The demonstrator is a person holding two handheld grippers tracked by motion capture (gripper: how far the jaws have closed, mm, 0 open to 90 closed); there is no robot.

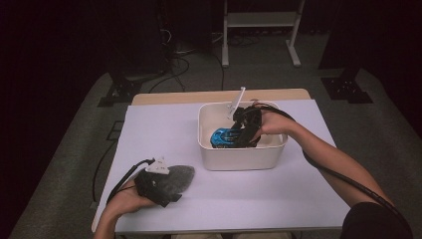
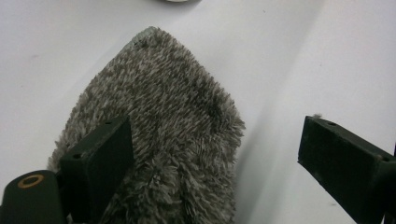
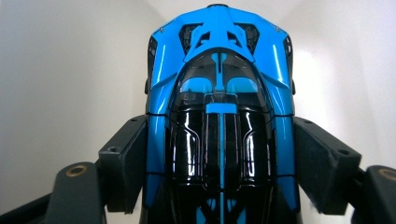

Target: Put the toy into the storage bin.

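The right claw (image 3: 219, 163) grips the blue toy car (image 3: 219, 93) by its flanks inside the white bin (image 1: 239, 159). Its glossy, rigid shell looks slippery, so mid-body is safest. The left claw (image 2: 215, 158) gapes over the soft grey cloth (image 2: 163, 116), near left.

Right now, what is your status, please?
Right gripper shut on car, inside bin. Left gripper open over cloth. Nothing in the way.

Probably lab: dark room, floor cables (image 1: 176, 62), stand bases (image 1: 117, 92), grey carpet.

R gripper (image 1: 242, 130) holds blue toy car (image 1: 225, 137) in white bin (image 1: 239, 158).
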